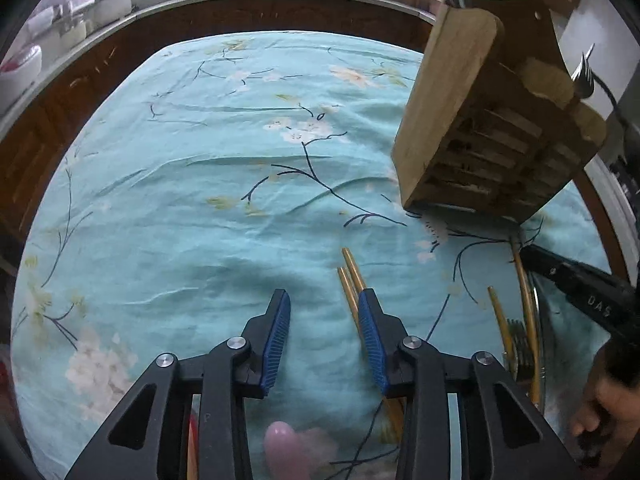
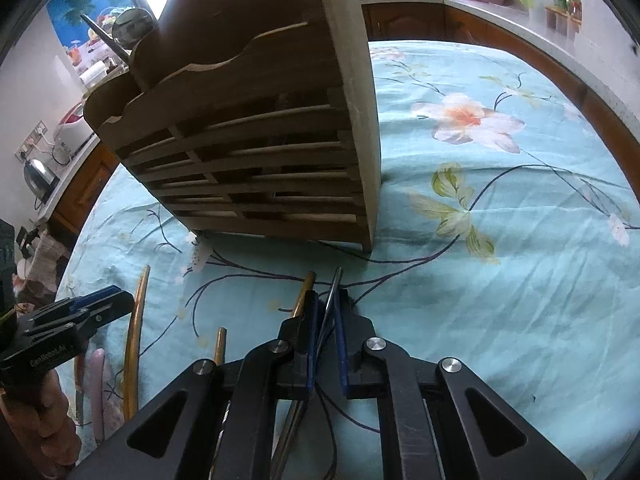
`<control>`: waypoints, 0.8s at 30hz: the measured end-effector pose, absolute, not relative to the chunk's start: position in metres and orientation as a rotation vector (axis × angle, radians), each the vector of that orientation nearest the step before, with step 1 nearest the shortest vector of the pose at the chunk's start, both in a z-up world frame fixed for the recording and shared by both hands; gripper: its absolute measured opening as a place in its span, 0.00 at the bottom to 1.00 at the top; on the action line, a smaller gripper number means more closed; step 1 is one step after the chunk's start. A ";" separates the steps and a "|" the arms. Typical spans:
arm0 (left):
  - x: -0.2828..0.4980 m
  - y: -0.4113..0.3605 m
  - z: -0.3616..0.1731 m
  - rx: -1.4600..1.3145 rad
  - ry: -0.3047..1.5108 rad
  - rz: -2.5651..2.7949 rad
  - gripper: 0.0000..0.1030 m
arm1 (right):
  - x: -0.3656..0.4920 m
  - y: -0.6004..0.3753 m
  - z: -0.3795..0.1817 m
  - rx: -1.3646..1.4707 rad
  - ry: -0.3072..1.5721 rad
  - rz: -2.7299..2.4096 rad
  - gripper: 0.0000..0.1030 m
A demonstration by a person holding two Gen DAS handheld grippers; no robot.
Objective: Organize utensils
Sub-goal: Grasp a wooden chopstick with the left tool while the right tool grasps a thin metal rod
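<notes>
Two hand-held grippers over a worktop [image 1: 200, 200] spread with a blue flowered cloth.

Left hand-held gripper [image 1: 324, 304]: jaws apart, nothing between the blue pads but bare cloth, close to the near edge. Pair of golden chopsticks [image 1: 349, 276] flat on the cloth, running under its right finger, tips toward the wooden rack [image 1: 480, 120].

Right hand-held gripper [image 2: 325, 308]: jaws together, clamped on a slim metal utensil [image 2: 335, 284] whose end pokes out past the fingertips toward the rack. Another golden chopstick [image 2: 305, 292] on the cloth, just beside its left finger.

Wooden rack upright close to the worktop's right edge, slatted front facing both grippers, just beyond the right one. Fork [image 1: 584, 70] upright in the rack's top, tines up.

More golden sticks and what looks like a second fork [image 1: 520, 344] lying together toward the near right corner, beside the right gripper.

Pink handle [image 2: 98, 380] on the cloth by the near edge, next to a curved golden stick.

Hand [image 2: 36, 420] wrapped round the left gripper's grip, at the left border of the right wrist view.
</notes>
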State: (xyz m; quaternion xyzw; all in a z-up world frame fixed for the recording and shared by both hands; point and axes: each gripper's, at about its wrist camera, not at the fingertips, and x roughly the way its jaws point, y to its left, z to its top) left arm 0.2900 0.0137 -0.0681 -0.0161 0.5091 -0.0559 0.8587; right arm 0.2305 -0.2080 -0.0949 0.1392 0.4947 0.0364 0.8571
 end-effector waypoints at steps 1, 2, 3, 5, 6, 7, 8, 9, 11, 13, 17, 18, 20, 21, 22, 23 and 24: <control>0.290 0.012 -0.069 -0.023 1.068 -0.114 0.35 | 0.231 -0.208 -0.095 0.293 1.039 0.077 0.06; 0.290 0.011 -0.069 -0.018 1.066 -0.113 0.35 | 0.231 -0.208 -0.095 0.293 1.039 0.076 0.06; 0.290 0.010 -0.069 -0.013 1.064 -0.112 0.35 | 0.231 -0.209 -0.095 0.296 1.038 0.077 0.06; 0.291 0.005 -0.072 0.013 1.069 -0.098 0.32 | 0.231 -0.210 -0.096 0.302 1.037 0.080 0.06; 0.293 0.000 -0.073 0.049 1.072 -0.081 0.31 | 0.231 -0.211 -0.097 0.304 1.037 0.081 0.06; 0.294 -0.005 -0.073 0.069 1.072 -0.079 0.31 | 0.231 -0.212 -0.097 0.307 1.037 0.082 0.06; 0.295 -0.009 -0.074 0.078 1.069 -0.087 0.30 | 0.231 -0.213 -0.097 0.307 1.037 0.082 0.06; 0.295 -0.012 -0.074 0.090 1.070 -0.092 0.28 | 0.231 -0.213 -0.097 0.305 1.037 0.082 0.06; 0.296 -0.011 -0.075 0.091 1.073 -0.106 0.23 | 0.232 -0.212 -0.097 0.300 1.039 0.083 0.06; 0.296 -0.006 -0.075 0.081 1.075 -0.111 0.14 | 0.231 -0.212 -0.097 0.298 1.041 0.088 0.06; 0.301 -0.005 -0.076 0.071 1.075 -0.121 0.05 | 0.234 -0.207 -0.097 0.279 1.038 0.087 0.06; 0.301 -0.006 -0.076 0.062 1.076 -0.128 0.04 | 0.237 -0.205 -0.096 0.264 1.039 0.084 0.07; 0.299 -0.003 -0.075 0.027 1.078 -0.152 0.04 | 0.238 -0.200 -0.095 0.249 1.040 0.084 0.06; 0.296 -0.001 -0.072 0.010 1.072 -0.163 0.04 | 0.238 -0.200 -0.095 0.253 1.041 0.090 0.06; 0.292 0.001 -0.069 0.001 1.064 -0.169 0.04 | 0.236 -0.200 -0.094 0.260 1.042 0.093 0.06; 0.289 0.003 -0.066 -0.007 1.057 -0.175 0.04 | 0.234 -0.202 -0.092 0.268 1.039 0.092 0.06; 0.284 0.006 -0.063 -0.024 1.049 -0.181 0.04 | 0.231 -0.203 -0.090 0.276 1.032 0.090 0.06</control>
